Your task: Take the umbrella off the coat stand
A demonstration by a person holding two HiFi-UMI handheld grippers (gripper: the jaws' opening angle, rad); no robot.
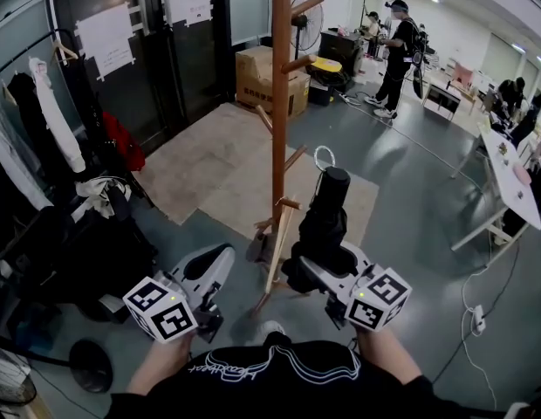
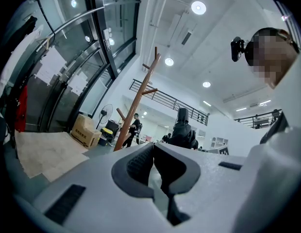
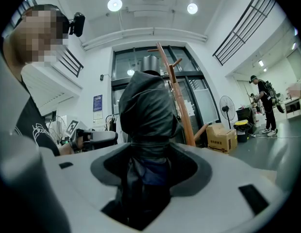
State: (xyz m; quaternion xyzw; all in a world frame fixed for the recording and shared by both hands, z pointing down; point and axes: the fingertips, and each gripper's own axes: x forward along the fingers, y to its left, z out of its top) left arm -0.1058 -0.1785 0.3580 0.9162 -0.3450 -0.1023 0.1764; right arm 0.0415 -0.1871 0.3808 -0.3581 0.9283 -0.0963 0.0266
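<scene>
The wooden coat stand (image 1: pixel 280 103) rises in the middle of the head view, pegs sticking out on both sides. Just right of its pole my right gripper (image 1: pixel 311 274) is shut on a black folded umbrella (image 1: pixel 327 216), held upright with its white wrist loop (image 1: pixel 325 157) on top and on no peg. In the right gripper view the umbrella (image 3: pixel 148 115) fills the space between the jaws of the right gripper (image 3: pixel 145 174). My left gripper (image 1: pixel 220 257) hangs left of the stand's foot, shut and empty. The left gripper (image 2: pixel 153 147) looks toward the stand (image 2: pixel 138 101) and the umbrella (image 2: pixel 182 130).
A clothes rack (image 1: pixel 44 120) with hanging garments lines the left wall. A beige mat (image 1: pixel 209 164) lies behind the stand, with a cardboard box (image 1: pixel 270 77) and a fan (image 1: pixel 305 20) beyond. A white table (image 1: pixel 510 182) stands at right. People (image 1: pixel 397 51) work at the back.
</scene>
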